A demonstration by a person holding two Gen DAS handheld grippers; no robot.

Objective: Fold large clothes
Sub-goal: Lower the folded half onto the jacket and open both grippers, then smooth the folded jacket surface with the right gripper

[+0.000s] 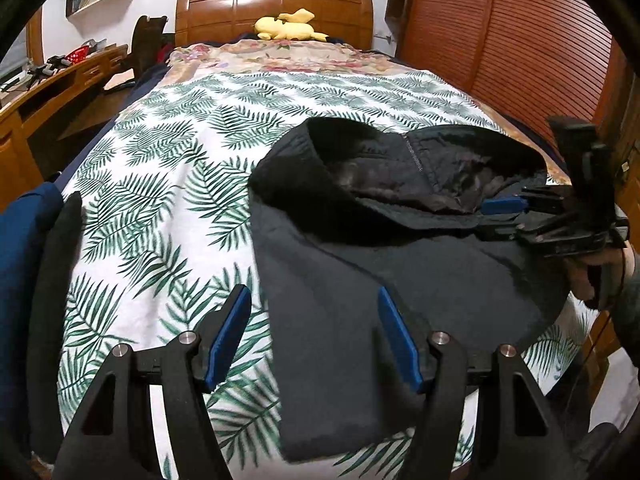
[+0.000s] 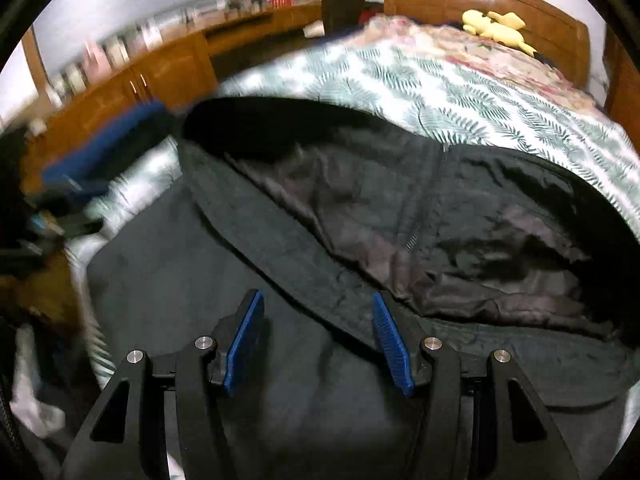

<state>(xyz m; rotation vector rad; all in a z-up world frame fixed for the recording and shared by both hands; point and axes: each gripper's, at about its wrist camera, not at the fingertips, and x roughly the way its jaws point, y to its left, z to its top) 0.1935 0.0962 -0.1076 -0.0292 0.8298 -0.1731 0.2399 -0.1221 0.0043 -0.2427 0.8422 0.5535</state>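
A dark coat point(image 1: 400, 272) with a furry black hood point(image 1: 304, 184) lies on the leaf-print bedcover point(image 1: 168, 184), toward the bed's near right side. My left gripper point(image 1: 311, 296) hovers open over the coat's lower left edge, with no cloth between its blue pads. My right gripper point(image 1: 500, 218) reaches in from the right by the hood, held by a hand point(image 1: 584, 276). In the right wrist view that gripper point(image 2: 317, 296) stands open just above the coat point(image 2: 200, 280), near the hood's shiny lining point(image 2: 460, 216). Its pads grip nothing.
A yellow plush toy point(image 1: 288, 26) rests by the wooden headboard point(image 1: 276, 8). A wooden desk point(image 1: 60, 80) runs along the left, a slatted wardrobe point(image 1: 500, 40) along the right. Blue cloth point(image 1: 20, 240) hangs at the bed's near left corner.
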